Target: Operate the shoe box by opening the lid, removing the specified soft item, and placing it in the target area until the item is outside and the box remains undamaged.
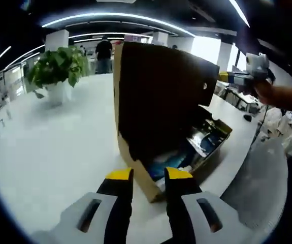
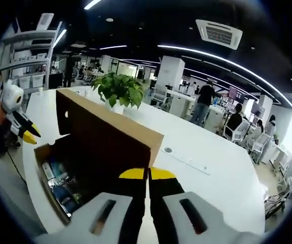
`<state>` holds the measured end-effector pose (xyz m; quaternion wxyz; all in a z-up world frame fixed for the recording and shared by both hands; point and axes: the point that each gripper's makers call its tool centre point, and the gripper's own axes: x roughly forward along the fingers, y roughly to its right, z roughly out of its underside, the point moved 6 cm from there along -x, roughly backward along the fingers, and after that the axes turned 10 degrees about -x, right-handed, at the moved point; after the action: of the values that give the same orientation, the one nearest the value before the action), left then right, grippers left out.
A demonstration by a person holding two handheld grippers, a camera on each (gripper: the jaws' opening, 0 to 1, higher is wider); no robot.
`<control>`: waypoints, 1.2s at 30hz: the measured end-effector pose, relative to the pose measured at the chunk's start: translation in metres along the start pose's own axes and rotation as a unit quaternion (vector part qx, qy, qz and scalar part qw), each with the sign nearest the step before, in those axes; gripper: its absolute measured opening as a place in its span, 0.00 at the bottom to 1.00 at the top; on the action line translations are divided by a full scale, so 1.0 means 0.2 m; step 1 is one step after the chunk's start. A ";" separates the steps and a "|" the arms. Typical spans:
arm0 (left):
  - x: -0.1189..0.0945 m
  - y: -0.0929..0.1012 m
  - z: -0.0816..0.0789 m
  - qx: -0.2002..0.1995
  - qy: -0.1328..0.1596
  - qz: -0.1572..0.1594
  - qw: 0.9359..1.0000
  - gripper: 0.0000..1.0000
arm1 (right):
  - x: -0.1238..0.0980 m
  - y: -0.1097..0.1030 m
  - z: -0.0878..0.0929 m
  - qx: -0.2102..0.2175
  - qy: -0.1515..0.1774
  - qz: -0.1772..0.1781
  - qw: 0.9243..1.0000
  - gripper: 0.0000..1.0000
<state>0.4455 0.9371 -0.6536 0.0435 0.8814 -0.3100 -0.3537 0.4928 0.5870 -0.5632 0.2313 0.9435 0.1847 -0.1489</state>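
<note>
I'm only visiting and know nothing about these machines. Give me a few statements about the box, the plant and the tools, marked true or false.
1. The brown cardboard shoe box has its lid raised. True.
2. The box is empty. False: bluish items lie inside.
3. The leafy green potted plant stands on the white table. True.
4. The right tool has its jaws wide apart. False: its yellow tips nearly touch.
5. The left tool grips the plant. False: it holds nothing.

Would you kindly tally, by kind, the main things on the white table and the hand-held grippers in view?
Shoe box, lid open: 1
Potted plant: 1
Power strip: 1
Hand-held grippers, left and right: 2
Total: 5
</note>
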 end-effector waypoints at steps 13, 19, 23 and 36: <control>0.04 0.01 0.07 -0.003 -0.044 -0.003 0.999 0.05 | 0.03 0.03 -0.01 -0.003 -0.003 -0.003 1.000 0.00; 0.03 0.01 0.07 -0.004 -0.046 -0.002 0.999 0.06 | 0.06 0.05 -0.01 -0.003 -0.004 -0.004 1.000 0.00; 0.03 0.01 0.07 -0.005 -0.047 -0.001 0.999 0.06 | 0.08 0.06 -0.02 -0.004 -0.005 -0.005 1.000 0.00; 0.04 0.01 0.08 -0.011 -0.048 0.002 0.999 0.06 | 0.16 0.11 -0.03 -0.003 -0.014 -0.008 1.000 0.00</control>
<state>0.4389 0.9334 -0.6689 0.0393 0.8623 -0.3096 -0.3988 0.5322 0.5802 -0.5609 0.2355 0.9391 0.1895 -0.1637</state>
